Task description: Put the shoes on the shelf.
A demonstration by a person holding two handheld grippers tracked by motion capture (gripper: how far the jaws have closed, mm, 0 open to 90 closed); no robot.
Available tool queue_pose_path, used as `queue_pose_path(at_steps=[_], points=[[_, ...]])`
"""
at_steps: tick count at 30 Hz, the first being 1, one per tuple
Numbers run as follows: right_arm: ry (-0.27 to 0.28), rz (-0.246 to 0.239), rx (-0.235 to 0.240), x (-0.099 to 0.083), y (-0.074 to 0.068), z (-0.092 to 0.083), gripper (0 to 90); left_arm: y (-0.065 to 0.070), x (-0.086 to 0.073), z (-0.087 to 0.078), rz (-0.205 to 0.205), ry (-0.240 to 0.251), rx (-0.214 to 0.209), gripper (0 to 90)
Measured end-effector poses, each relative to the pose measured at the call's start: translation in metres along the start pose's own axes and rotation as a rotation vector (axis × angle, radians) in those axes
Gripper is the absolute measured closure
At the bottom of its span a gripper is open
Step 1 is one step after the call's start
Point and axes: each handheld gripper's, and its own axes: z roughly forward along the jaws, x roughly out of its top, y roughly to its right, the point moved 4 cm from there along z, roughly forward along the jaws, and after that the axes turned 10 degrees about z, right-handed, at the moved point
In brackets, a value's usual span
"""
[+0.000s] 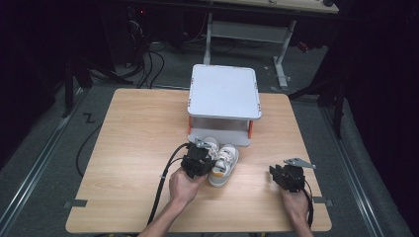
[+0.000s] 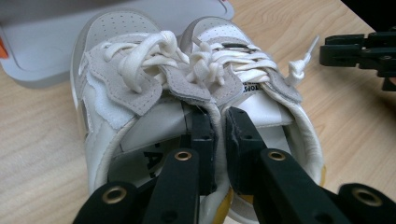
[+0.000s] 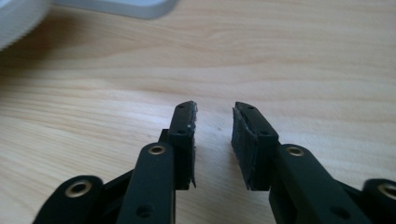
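Nearest, the left gripper (image 2: 215, 123) pinches the touching inner collars of the pair of small white shoes (image 1: 221, 157) on the wooden table (image 1: 133, 133). The right gripper (image 3: 214, 122), jaws slightly parted around nothing, rests well apart. Just beyond the shoes stands a grey shelf (image 1: 224, 91).

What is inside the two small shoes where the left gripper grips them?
One black finger sits inside each shoe, pinching their touching inner walls together. White lining shows around them; the insoles and toe ends are hidden by tongues and laces.

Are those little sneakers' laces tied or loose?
Tied. In the left gripper view both white sneakers carry knotted white laces across their tongues, with one knotted lace end trailing toward the table.
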Motion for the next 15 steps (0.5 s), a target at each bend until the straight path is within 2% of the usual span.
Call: queue_pose_path(at_steps=[1, 5, 6, 7, 8, 11, 15], points=[[0.012, -0.012, 0.027, 0.004, -0.004, -0.004, 72.1, -0.003, 0.002, 0.002, -0.011, 0.007, -0.006, 82.6], [0.025, -0.028, 0.064, 0.011, -0.011, -0.009, 72.4, -0.008, 0.006, 0.008, -0.014, 0.009, -0.003, 82.6], [0.03, -0.053, 0.077, 0.017, -0.015, -0.011, 70.6, -0.009, 0.009, 0.01, -0.013, 0.009, 0.003, 82.5], [0.03, -0.053, 0.077, 0.017, -0.015, -0.011, 70.6, -0.009, 0.009, 0.01, -0.013, 0.009, 0.003, 82.5], [0.047, -0.084, 0.087, 0.024, -0.02, -0.014, 68.7, -0.011, 0.012, 0.012, -0.001, 0.006, 0.011, 82.5], [0.055, -0.095, 0.096, 0.031, -0.025, -0.016, 68.5, -0.013, 0.015, 0.015, 0.003, 0.002, 0.015, 82.5], [0.096, -0.105, 0.143, 0.055, -0.039, -0.026, 68.3, -0.018, 0.019, 0.02, 0.006, -0.003, 0.027, 82.5]])
